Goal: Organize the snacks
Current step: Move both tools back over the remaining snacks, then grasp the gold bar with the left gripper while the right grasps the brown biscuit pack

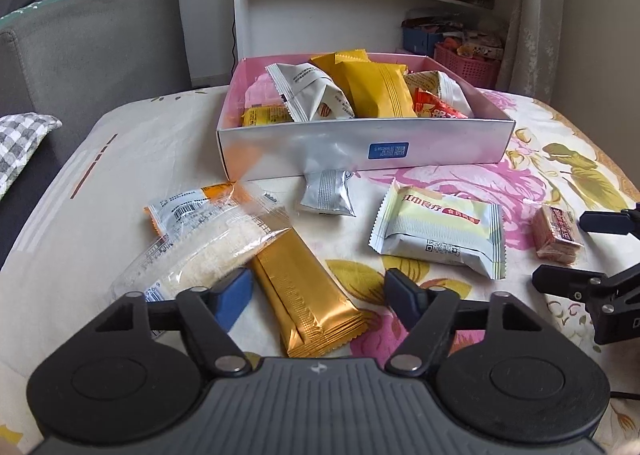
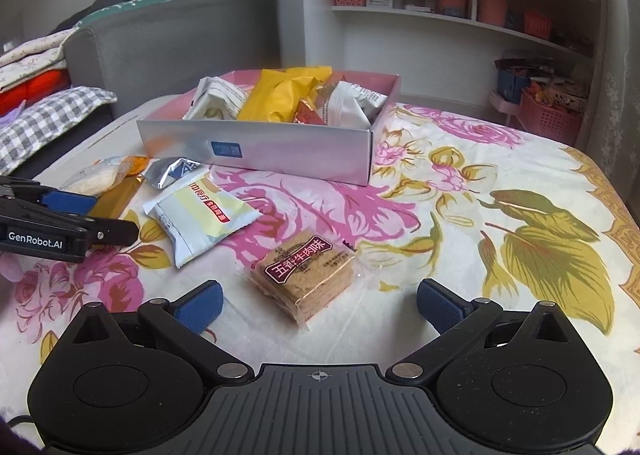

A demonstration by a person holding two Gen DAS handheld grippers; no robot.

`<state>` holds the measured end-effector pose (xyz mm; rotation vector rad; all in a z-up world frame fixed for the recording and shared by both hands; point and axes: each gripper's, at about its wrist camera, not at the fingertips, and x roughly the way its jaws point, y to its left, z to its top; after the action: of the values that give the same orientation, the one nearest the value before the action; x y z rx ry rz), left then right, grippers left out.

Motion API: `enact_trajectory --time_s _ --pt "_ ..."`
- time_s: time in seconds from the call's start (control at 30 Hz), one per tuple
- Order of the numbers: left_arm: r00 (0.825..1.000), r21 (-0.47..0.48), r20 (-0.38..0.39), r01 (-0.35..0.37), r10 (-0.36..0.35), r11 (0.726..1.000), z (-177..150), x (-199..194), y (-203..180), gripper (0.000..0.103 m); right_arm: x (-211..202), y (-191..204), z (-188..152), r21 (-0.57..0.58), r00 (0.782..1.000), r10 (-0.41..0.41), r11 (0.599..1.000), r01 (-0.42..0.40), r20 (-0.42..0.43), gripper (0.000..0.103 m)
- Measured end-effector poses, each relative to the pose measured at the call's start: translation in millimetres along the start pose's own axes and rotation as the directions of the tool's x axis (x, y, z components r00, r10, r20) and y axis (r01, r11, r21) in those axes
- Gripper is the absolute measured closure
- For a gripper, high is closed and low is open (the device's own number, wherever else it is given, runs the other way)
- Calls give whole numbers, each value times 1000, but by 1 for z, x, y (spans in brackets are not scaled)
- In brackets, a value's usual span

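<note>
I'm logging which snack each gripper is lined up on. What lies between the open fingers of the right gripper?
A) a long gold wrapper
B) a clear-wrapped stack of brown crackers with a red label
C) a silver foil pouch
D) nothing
B: in the right wrist view the cracker pack lies on the floral cloth between the right gripper fingers, untouched.

Both wrist views low over bed, angled down, sharing snack box (image 1: 360,143) (image 2: 256,151).
</note>
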<state>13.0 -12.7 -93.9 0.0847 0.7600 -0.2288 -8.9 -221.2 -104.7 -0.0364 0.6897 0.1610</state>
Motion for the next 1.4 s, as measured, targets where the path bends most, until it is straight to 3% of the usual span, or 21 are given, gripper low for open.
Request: enact_trajectory --time_s 0.13,0.2,0.4,0.53,0.8,0.87,1.03,1.23,1.4 --pt "998 65 -5 63 -62 996 -1 -4 -2 57 2 0 6 -5 999 2 1000 -2 -32 0" --pt "995 102 -12 102 -101 990 -1 -6 -3 60 4 0 9 -1 999 1 1000 -1 -51 0" --pt "988 125 -37 155 -152 980 -3 -10 0 61 7 2 11 3 998 -6 1000 6 -61 0" --pt "991 113 -35 131 -128 985 -2 -8 -3 50 8 4 12 5 998 -10 1000 10 -59 0" --pt "994 103 -35 106 -103 989 9 5 -6 46 9 6 14 -6 999 -13 1000 12 -50 1" --pt "994 102 -38 101 -98 990 11 6 -7 49 9 6 14 -8 999 -14 1000 14 -47 3" --pt "995 102 -46 94 -90 990 13 5 -7 72 7 9 16 -14 999 -1 1000 0 -39 16" --pt "995 93 -60 91 -86 992 14 4 -6 77 5 13 20 -14 999 15 1000 -16 -34 43" --pt "990 50 -91 113 -108 992 17 1 -2 77 3 15 23 -11 999 29 999 -30 -33 46"
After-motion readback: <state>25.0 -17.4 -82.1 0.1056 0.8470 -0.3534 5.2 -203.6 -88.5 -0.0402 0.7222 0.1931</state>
